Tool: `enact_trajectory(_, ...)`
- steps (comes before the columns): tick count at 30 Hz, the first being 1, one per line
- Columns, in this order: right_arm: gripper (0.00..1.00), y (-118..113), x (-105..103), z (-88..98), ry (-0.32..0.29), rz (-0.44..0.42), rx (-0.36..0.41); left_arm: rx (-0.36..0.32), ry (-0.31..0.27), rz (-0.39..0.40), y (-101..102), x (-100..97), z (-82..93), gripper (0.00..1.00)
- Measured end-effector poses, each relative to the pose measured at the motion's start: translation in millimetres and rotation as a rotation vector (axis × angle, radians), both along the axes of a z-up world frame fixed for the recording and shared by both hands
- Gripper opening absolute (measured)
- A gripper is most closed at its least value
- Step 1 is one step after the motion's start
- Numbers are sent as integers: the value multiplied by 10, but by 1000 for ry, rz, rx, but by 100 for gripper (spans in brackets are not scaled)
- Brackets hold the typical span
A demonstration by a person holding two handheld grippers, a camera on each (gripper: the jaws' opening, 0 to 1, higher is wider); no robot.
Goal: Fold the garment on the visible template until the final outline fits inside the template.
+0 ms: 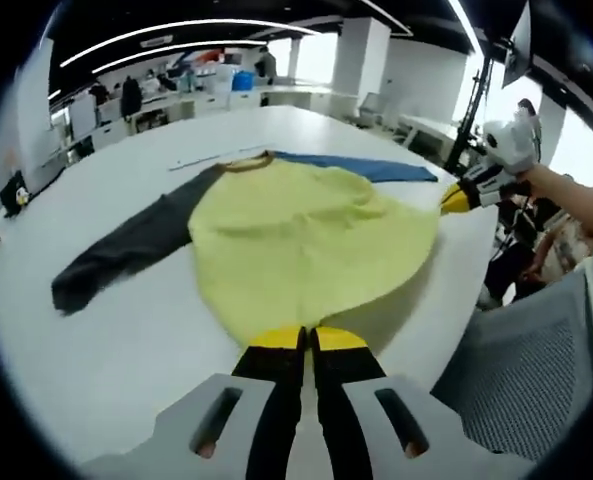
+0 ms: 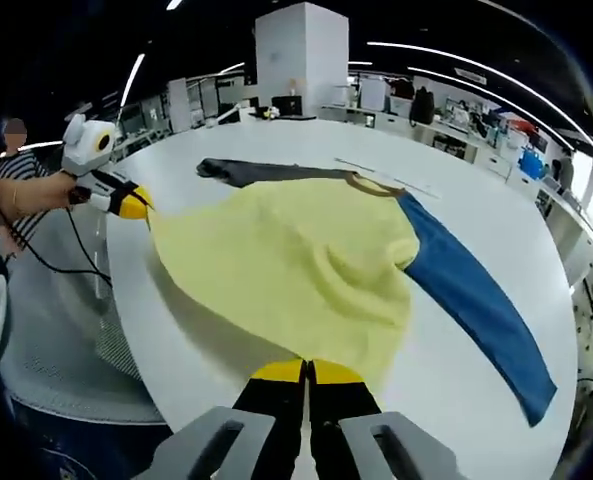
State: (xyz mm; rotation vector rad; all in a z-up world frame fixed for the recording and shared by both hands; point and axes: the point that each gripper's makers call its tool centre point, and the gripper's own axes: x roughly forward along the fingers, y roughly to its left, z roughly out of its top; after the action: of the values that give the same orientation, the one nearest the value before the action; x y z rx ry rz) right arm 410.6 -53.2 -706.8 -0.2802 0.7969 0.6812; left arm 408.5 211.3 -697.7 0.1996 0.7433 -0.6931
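Observation:
A yellow shirt lies spread on the round white table, collar at the far side. Its dark grey sleeve stretches left and its blue sleeve runs right. My left gripper is shut on the near hem of the shirt. My right gripper pinches the hem's other corner at the table's right edge. In the right gripper view, my right gripper is shut on the yellow shirt. My left gripper holds the far hem corner there, and the blue sleeve trails right.
A thin pale strip lies on the table just beyond the collar. A person stands at the table edge beside grey mesh. Office desks and pillars fill the background.

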Motion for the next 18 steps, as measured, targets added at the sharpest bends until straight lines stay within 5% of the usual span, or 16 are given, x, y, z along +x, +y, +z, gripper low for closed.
enact_trajectory(18, 0, 107, -428, -237, 107, 22, 17, 65, 60, -12, 137, -241, -292, 0)
